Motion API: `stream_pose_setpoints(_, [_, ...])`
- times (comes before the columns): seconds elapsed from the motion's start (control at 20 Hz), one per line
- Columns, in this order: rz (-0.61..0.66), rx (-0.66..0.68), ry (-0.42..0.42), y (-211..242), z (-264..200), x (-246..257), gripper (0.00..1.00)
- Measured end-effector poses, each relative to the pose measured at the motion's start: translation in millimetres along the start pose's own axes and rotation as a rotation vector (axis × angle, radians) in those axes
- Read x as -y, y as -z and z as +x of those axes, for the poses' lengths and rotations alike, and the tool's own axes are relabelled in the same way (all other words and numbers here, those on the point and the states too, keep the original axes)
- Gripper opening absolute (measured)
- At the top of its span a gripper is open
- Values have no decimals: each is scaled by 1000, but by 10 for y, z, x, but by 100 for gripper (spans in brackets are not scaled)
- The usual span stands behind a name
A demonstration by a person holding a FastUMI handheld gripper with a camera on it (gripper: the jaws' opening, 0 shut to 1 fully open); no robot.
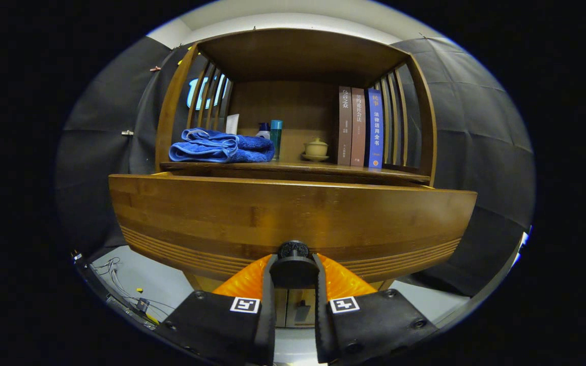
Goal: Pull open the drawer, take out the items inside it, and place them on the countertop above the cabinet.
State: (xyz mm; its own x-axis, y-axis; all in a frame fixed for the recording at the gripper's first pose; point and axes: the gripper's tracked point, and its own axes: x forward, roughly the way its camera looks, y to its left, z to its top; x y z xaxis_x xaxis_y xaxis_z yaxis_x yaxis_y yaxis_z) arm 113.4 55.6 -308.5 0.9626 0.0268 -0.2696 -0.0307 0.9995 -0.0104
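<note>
between closed fingers (pixel 293 277), drawer knob (pixel 293 250)

The wide wooden drawer (pixel 293 218) with a brown, grained front and fine grooves along its lower edge stands pulled out from the cabinet, its front panel upright and close before the tool (pixel 293 267). A small round black knob (pixel 293 249) sits at the middle of the front's lower part, and the tool's two fingers press on it from either side. The drawer's inside is hidden behind the front. Above and behind it lies the brown wooden worktop (pixel 323 170).
</note>
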Motion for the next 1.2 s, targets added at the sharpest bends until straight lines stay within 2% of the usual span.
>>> stream_pose_setpoints(0.3, [-2,-27,3,148,-321,5,36])
stream_pose_setpoints(0.6, [8,-11,13,125,-338,2,36])
stream_pose_setpoints(0.7, [1,-22,7,132,-349,-9,51])
stream_pose_setpoints(0.85, [42,-5,-53,53,-459,-159,75])
stream_pose_setpoints(1.0, [2,9,7,-183,-689,41,99])
stream_pose_setpoints(1.2, [-9,-9,92,-570,-960,277,99])
